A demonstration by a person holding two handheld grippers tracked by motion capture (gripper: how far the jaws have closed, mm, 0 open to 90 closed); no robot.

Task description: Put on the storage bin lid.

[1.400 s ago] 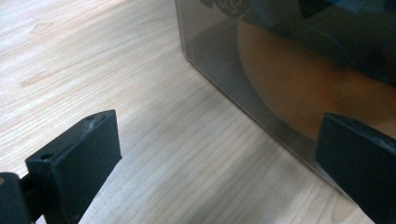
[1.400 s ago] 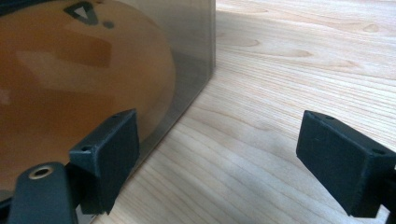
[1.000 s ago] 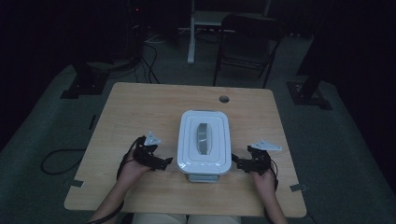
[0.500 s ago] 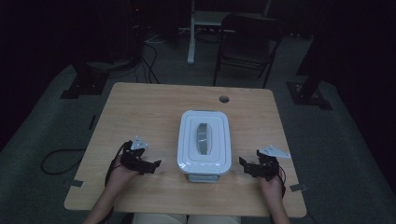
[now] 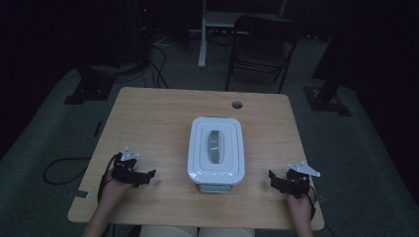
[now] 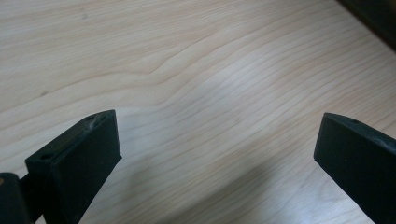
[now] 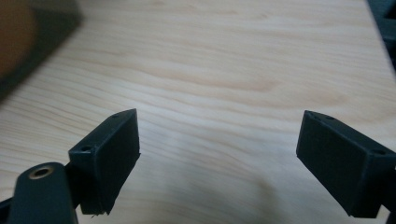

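A white lidded box with a grey handle on its lid stands in the middle of the wooden table. My left gripper rests near the table's front left, well apart from the box, and it is open. Its two black jaws stand wide over bare wood in the left gripper view. My right gripper sits near the front right corner, also open and apart from the box. Bare wood lies between its jaws in the right gripper view, with a blurred dark corner of the box at upper left.
A round cable hole sits near the table's far edge. Behind the table stand a dark chair and stand bases on the floor. Cables trail on the floor at left.
Both grippers have drawn away from the box's sides, the left one leftward and the right one rightward, toward the front corners. The box has stayed put.
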